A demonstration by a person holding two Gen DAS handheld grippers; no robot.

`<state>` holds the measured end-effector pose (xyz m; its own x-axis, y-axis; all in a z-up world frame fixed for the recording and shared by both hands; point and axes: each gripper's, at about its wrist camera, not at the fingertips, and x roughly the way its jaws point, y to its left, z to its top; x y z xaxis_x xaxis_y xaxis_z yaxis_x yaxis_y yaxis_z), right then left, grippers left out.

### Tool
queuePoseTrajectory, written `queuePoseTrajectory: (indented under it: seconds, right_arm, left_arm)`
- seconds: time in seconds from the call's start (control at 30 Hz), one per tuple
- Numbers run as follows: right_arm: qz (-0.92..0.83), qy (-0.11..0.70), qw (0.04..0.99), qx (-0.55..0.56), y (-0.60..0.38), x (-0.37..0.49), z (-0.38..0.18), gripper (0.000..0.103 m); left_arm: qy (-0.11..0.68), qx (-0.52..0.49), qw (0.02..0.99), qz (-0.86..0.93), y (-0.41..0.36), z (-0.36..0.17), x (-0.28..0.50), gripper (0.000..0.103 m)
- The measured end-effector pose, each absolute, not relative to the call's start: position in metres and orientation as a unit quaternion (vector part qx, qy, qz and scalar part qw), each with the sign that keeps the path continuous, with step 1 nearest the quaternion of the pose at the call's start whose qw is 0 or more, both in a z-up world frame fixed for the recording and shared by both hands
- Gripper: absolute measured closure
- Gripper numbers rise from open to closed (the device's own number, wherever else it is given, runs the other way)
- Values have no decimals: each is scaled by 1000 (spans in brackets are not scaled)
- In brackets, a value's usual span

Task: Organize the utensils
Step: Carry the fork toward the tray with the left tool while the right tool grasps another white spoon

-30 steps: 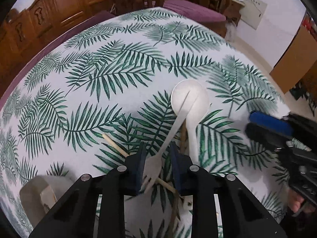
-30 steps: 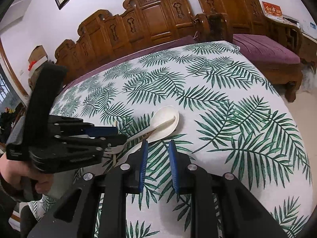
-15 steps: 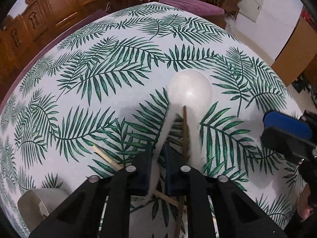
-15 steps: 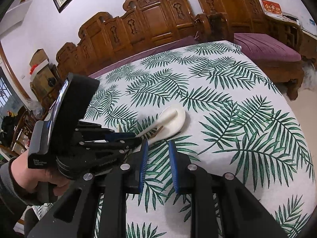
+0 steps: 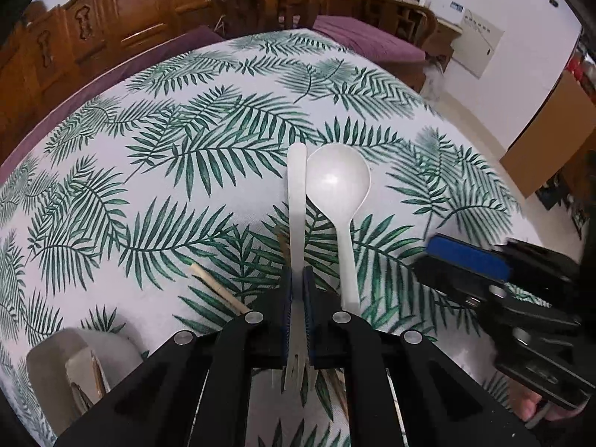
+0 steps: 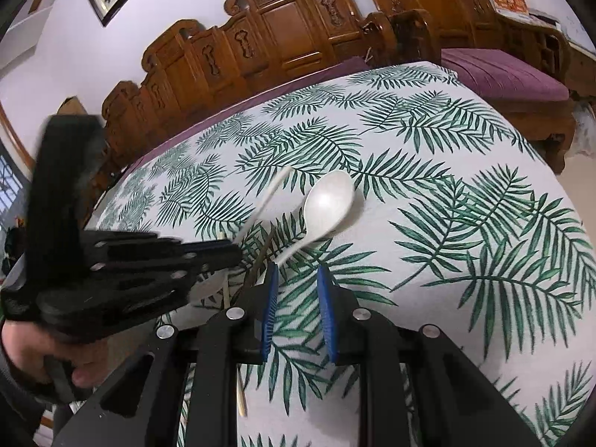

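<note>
My left gripper (image 5: 298, 283) is shut on a white plastic fork (image 5: 297, 201), gripped near its tines, with the handle pointing away and lifted off the table. The fork also shows in the right wrist view (image 6: 266, 197), sticking out of the left gripper (image 6: 234, 255). A white plastic spoon (image 5: 337, 186) lies on the leaf-print tablecloth (image 5: 167, 156) just right of the fork; it also shows in the right wrist view (image 6: 327, 201). My right gripper (image 6: 298, 279) is open and empty, just short of the spoon's handle end. It also shows in the left wrist view (image 5: 462, 264).
Wooden chopsticks (image 5: 219, 288) lie under and left of my left gripper. A white holder (image 5: 74, 365) with sticks in it stands at the near left. Carved wooden chairs (image 6: 283, 37) and a purple cushion (image 6: 499, 70) stand behind the table. A cardboard box (image 5: 551, 130) stands at the right.
My left gripper has closed on the fork and lifted it, so its handle now points straight ahead beside the spoon. My right gripper has stayed open near the spoon's handle.
</note>
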<state>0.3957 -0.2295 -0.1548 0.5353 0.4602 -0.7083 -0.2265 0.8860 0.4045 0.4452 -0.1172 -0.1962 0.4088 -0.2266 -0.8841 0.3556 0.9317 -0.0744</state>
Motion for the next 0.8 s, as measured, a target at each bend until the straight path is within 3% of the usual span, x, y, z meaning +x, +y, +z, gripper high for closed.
queuePoseTrajectory:
  seconds: [0.07, 0.47, 0.57, 0.8]
  right_arm:
    - [196, 437, 866, 143, -227, 399, -157, 54]
    - [196, 461, 855, 135, -194, 414, -177, 54]
    - [189, 468, 855, 123, -187, 416, -182, 58]
    - [170, 480, 853, 112, -191, 418, -189, 90]
  left_arm:
    - [509, 56, 841, -174, -114, -190, 440, 98]
    - [487, 35, 857, -168, -84, -167, 418, 98]
    - [483, 30, 859, -167, -77, -161, 412, 98]
    - [476, 26, 863, -168, -70, -155, 390, 98]
